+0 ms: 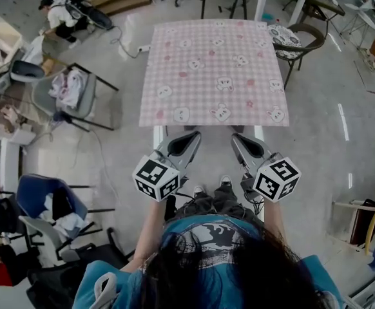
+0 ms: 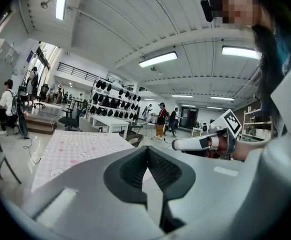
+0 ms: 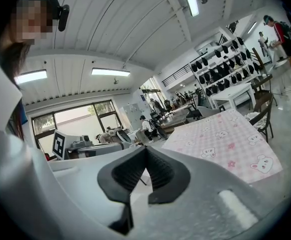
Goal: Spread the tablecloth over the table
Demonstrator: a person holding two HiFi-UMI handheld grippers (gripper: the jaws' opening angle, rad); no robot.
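Left gripper [image 1: 191,138] and right gripper [image 1: 238,140], both closed on nothing, hover just off the table [image 1: 157,136]; the tablecloth [image 1: 214,73] lies flat over it, so spreading looks done

I see tablecloth [image 1: 213,69] in pink/white check w/ white animal faces & pink flowers; left gripper [image 1: 192,135] & right gripper [image 1: 236,136] grey w/ black pads, b/w marker cubes; person's top [image 1: 84,279] teal.
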